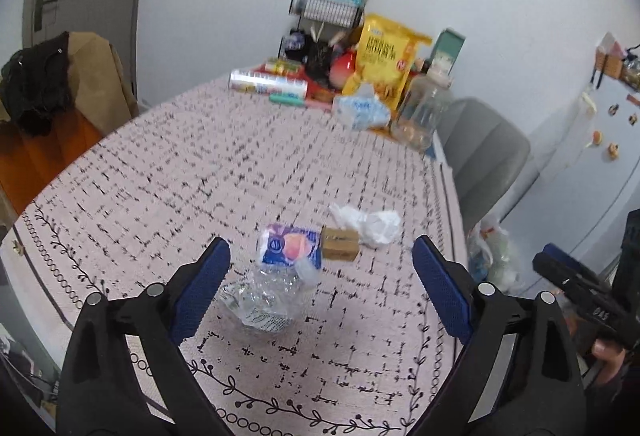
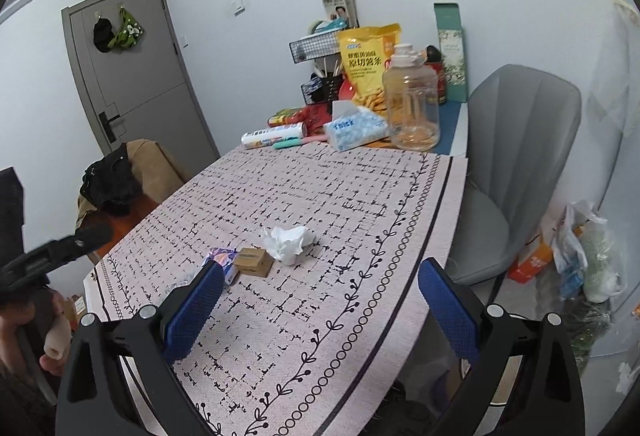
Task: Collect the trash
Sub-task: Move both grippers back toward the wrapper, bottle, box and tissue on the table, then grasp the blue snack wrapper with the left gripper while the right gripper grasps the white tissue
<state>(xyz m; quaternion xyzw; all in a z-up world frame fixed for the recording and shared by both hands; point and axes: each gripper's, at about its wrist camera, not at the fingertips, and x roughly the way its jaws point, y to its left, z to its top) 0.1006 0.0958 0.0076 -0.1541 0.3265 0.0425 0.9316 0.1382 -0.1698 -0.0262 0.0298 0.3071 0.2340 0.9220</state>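
Observation:
A crushed clear plastic bottle [image 1: 276, 276] with a blue label lies on the pink patterned tablecloth [image 1: 200, 163]. A small brown cardboard box [image 1: 340, 244] and a crumpled white tissue [image 1: 370, 222] lie just beyond it. My left gripper [image 1: 320, 276] is open and empty, above the table with the bottle between and just ahead of its fingers. In the right wrist view the box [image 2: 253, 262] and tissue [image 2: 288, 240] lie ahead, the bottle [image 2: 220, 262] partly hidden by the left finger. My right gripper [image 2: 320, 300] is open and empty over the table's near right edge.
At the far end of the table stand a yellow snack bag [image 2: 366, 65], a tissue pack [image 2: 354, 127], a clear jug [image 2: 412, 103], a wire rack [image 2: 316, 47] and packets. A grey chair [image 2: 516, 155] stands right of the table. Filled bags [image 2: 584, 256] sit on the floor.

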